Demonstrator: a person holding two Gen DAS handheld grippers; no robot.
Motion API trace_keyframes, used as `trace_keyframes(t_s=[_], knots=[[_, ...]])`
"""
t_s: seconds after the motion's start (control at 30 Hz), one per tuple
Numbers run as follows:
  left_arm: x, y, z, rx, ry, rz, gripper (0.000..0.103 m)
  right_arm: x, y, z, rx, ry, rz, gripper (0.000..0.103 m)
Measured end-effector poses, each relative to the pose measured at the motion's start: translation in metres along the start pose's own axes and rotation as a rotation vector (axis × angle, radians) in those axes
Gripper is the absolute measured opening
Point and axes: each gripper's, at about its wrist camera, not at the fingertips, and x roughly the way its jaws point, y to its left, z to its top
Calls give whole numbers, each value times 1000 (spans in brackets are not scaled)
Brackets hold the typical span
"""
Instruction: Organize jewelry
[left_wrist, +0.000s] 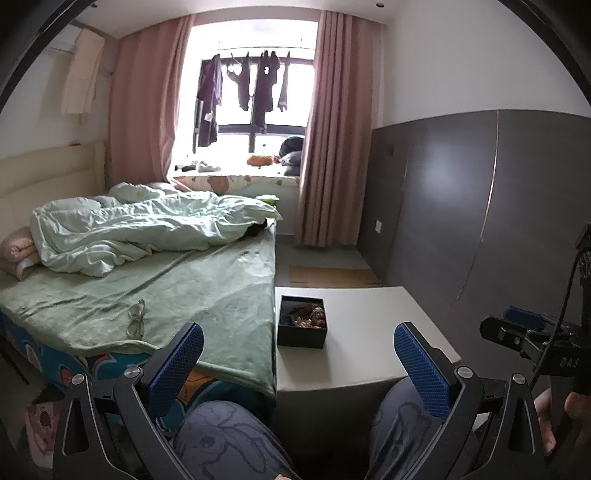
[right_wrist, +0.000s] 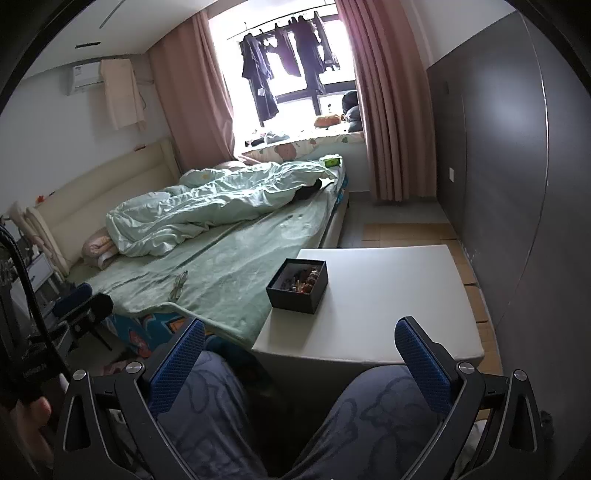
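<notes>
The bed (left_wrist: 155, 280) fills your view from 9 to 11 o'clock, covered by a green sheet, with a rumpled pale quilt (left_wrist: 147, 229) bunched toward its headboard end. A pair of glasses (left_wrist: 136, 318) lies on the sheet near the bed's foot edge.

The white table (right_wrist: 388, 295) stands directly beside the bed at your 12 to 1 o'clock, its left edge against the mattress side. On the table's near-left corner sits the black box (left_wrist: 302, 334), open at the top and upright, close to the edge nearest the bed. Inside it lies a tangled heap of jewelry (right_wrist: 303, 281): beads and dark strands mixed together; single pieces cannot be told apart. All jewelry seen is within the box.

Your left gripper (left_wrist: 298, 354) is held above your knees at 6 o'clock, fingers (left_wrist: 176, 363) spread wide and holding nothing, well short of the box. Your right gripper (right_wrist: 300, 350) is held likewise over your lap, fingers (right_wrist: 421, 356) spread wide and holding nothing, apart from the table's near edge.
</notes>
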Motion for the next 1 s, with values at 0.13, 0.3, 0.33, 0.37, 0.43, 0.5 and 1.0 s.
trace_keyframes(t_s=[0.13,0.3,0.33,0.37,0.43,0.5,1.0], knots=[[-1,-1,3,-13,-12,41,103,-5,-2,0,-5,-14,-7,103],[-3,-7,4,-1,-10,56,103,-10,-5,-1,-1,-25,-3,103],[-4,-8,3,-1,-10,53,103,-11,-6,-1,-1,-26,-2,103],[-4,-8,3,0,-10,52,103,-12,-7,-2,0,-28,-2,103],[-5,-9,3,5,-11,54,103,-13,-8,-2,3,-32,1,103],[-6,-10,3,13,-15,55,103,-14,-8,-2,4,-34,2,103],[-14,-5,3,-3,-25,29,103,-16,-12,-2,9,-27,6,103]])
